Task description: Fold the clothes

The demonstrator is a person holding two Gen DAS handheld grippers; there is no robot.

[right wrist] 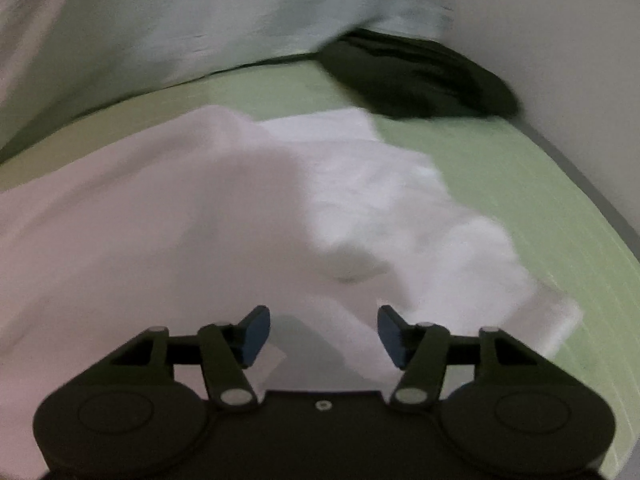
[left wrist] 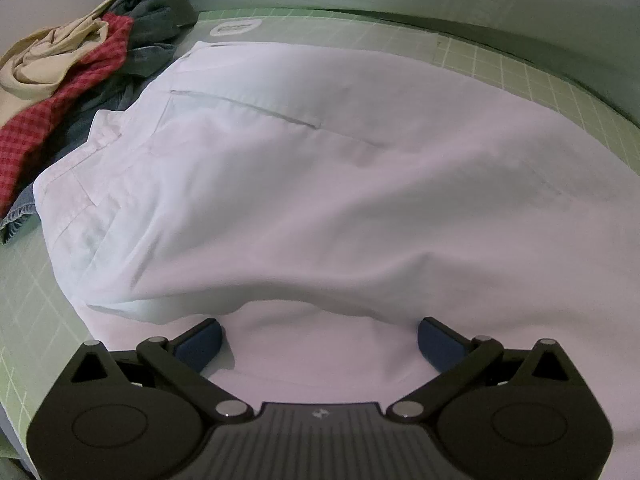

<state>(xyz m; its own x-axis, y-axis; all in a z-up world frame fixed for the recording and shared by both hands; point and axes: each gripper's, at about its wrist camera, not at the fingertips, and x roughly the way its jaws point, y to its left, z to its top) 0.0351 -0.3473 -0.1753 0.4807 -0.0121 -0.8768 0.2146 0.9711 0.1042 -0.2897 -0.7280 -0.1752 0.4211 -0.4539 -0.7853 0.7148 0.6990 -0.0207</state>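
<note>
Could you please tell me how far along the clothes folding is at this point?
Done: the white garment lies spread on the green mat, and a dark item sits at the mat's far side; whether it is folded is unclear. In hand: nothing gripped; the left claw and right claw are open over the white fabric. Left: folding it, then the crumpled pile.

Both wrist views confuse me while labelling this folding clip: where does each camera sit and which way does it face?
Left wrist: on the left gripper, open, facing the white garment, clothes pile beyond.
Right wrist: on the right gripper, open, facing the garment's rumpled end and a dark garment.
Shared: white garment, green mat.
</note>
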